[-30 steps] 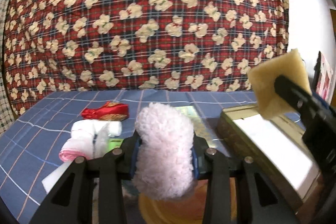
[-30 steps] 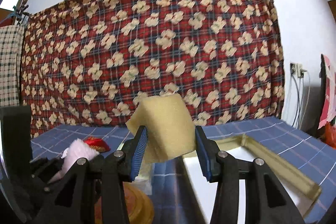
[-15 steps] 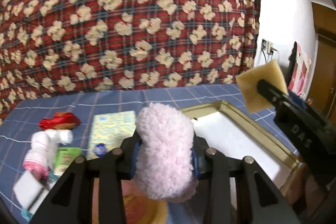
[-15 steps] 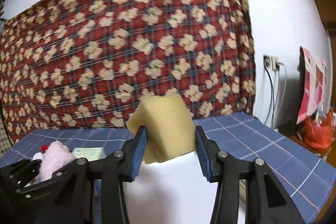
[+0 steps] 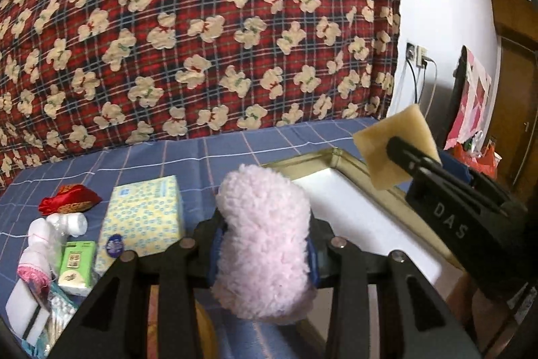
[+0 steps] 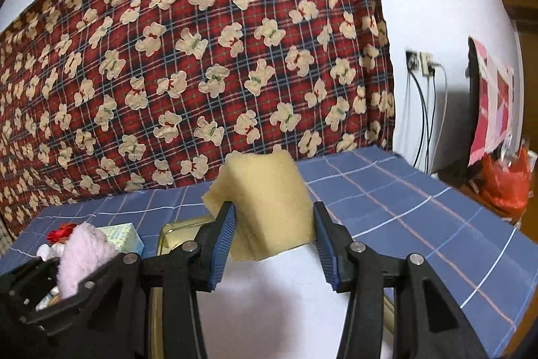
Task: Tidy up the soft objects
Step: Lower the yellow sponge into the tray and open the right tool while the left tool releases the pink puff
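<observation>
My left gripper [image 5: 264, 253] is shut on a fluffy pink soft object [image 5: 265, 244] and holds it above the table, left of the tray. It also shows in the right wrist view [image 6: 84, 254]. My right gripper [image 6: 272, 241] is shut on a yellow sponge [image 6: 265, 204], held above the white tray [image 6: 269, 308] with a gold rim [image 5: 339, 157]. The sponge also shows in the left wrist view [image 5: 393, 145].
On the blue checked tablecloth [image 5: 188, 157] at the left lie a yellow tissue pack [image 5: 144, 214], a red pouch [image 5: 69, 199], a green packet [image 5: 77, 263], white rolls [image 5: 53, 231] and a white block [image 5: 20, 312]. A red bear-print cloth [image 5: 201, 22] hangs behind.
Both grippers have swung right with their loads. The sponge now hangs over the tray. The tissue pack has come into the left wrist view.
</observation>
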`<state>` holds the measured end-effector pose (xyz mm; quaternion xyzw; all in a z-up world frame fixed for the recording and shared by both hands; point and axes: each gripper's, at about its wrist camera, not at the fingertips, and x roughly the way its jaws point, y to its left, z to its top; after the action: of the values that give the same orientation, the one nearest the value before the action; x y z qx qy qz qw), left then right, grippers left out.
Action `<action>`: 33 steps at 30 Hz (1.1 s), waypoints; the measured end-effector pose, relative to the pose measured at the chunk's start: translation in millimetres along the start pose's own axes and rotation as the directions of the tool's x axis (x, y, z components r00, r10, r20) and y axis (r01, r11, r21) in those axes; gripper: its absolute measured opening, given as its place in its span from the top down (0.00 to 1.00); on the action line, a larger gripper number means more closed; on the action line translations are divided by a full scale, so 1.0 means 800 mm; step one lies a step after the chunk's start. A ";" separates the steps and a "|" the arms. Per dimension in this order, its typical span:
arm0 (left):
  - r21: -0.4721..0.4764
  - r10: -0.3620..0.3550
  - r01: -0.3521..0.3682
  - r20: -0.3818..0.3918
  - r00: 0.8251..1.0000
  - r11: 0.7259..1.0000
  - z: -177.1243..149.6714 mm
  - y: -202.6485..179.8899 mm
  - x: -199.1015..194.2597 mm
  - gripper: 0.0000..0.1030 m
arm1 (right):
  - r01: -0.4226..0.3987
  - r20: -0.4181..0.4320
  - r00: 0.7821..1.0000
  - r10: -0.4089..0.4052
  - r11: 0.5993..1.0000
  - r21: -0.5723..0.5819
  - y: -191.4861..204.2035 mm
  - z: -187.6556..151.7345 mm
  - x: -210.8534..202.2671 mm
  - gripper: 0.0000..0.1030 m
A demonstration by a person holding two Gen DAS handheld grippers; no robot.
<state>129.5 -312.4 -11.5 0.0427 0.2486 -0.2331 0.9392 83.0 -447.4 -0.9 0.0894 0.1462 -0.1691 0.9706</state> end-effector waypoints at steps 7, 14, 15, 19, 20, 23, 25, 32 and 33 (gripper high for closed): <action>0.010 -0.001 0.001 -0.027 1.000 1.000 -0.002 -0.008 0.011 0.62 | 0.011 -0.015 1.000 -0.012 0.999 -0.039 0.014 -0.002 0.005 0.49; 0.033 -0.009 0.010 -0.029 1.000 0.999 -0.004 -0.023 0.015 0.40 | 0.017 0.008 1.000 -0.018 0.999 0.049 -0.005 -0.001 -0.002 0.11; 0.033 -0.005 0.005 -0.024 1.000 0.999 -0.005 -0.023 0.013 0.37 | 0.018 0.014 1.000 -0.019 0.998 0.063 -0.008 -0.001 -0.003 0.11; 0.016 0.022 -0.022 -0.013 1.000 1.000 -0.009 -0.006 0.005 0.33 | -0.004 -0.017 1.000 0.006 0.993 0.116 -0.015 -0.001 0.004 0.12; 0.006 0.034 -0.034 -0.013 0.999 0.999 -0.010 0.002 0.002 0.33 | -0.005 -0.024 1.000 0.008 0.993 0.122 -0.015 -0.001 0.006 0.12; -0.032 0.049 -0.049 0.011 0.999 0.998 -0.011 0.025 -0.013 0.32 | -0.018 -0.042 0.999 0.024 0.989 0.148 -0.013 -0.001 0.011 0.12; -0.041 0.079 -0.077 0.042 0.996 0.996 -0.012 0.039 -0.026 0.27 | -0.013 -0.052 0.998 0.021 0.991 0.136 -0.007 -0.001 0.013 0.12; -0.086 0.108 -0.104 0.051 0.993 0.991 -0.009 0.072 -0.039 0.25 | 0.005 -0.064 0.998 -0.005 1.000 0.003 0.036 -0.005 0.018 0.12; -0.085 0.103 -0.098 0.055 0.993 0.992 -0.010 0.073 -0.042 0.25 | 0.009 -0.057 0.998 -0.009 1.000 -0.008 0.038 -0.006 0.016 0.12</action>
<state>127.0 -245.3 -4.3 0.0096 0.2276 -0.1761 0.9577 104.2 -422.4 -5.4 0.0898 0.1746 -0.1702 0.9656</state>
